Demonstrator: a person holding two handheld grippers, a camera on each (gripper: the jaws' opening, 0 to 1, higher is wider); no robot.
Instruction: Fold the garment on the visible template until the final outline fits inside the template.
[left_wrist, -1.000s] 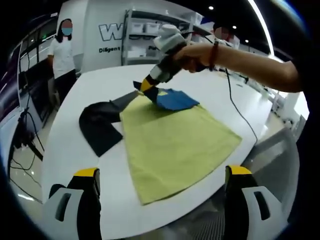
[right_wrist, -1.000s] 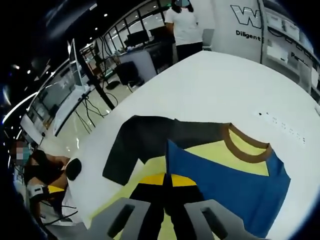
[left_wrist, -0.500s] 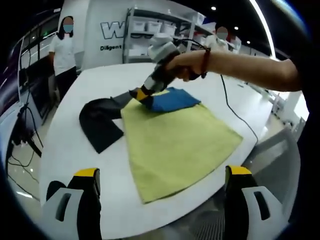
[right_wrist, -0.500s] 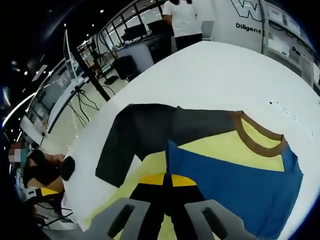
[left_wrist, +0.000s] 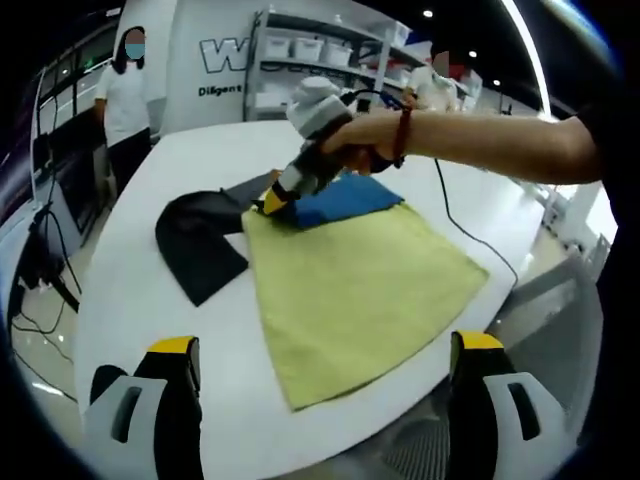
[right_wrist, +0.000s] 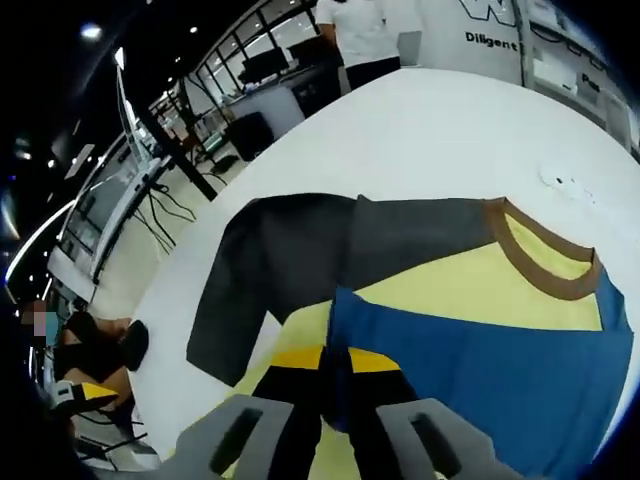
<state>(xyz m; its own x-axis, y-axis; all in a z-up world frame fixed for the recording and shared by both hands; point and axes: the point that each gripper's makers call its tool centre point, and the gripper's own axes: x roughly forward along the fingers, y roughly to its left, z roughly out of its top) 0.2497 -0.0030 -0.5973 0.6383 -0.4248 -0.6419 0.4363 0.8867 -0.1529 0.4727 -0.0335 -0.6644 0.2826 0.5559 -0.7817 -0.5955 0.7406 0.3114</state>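
A: White table (left_wrist: 130, 290) holds the garment (left_wrist: 350, 290), yellow body across the middle, dark sleeve (left_wrist: 195, 245) splayed off to one side, blue flap (left_wrist: 345, 198) folded over up top. No template outline I can make out.

B: Grippers?

A: Right gripper (right_wrist: 335, 365) pinched closed on the blue flap's edge. Left gripper (left_wrist: 320, 360) jaws wide apart, hanging over the near table edge, holding nothing.

B: Risks?

A: Single-point pull could drag or skew the whole shirt. Cable (left_wrist: 470, 215) trails beside the cloth; a person (left_wrist: 122, 95) stands well behind the table.
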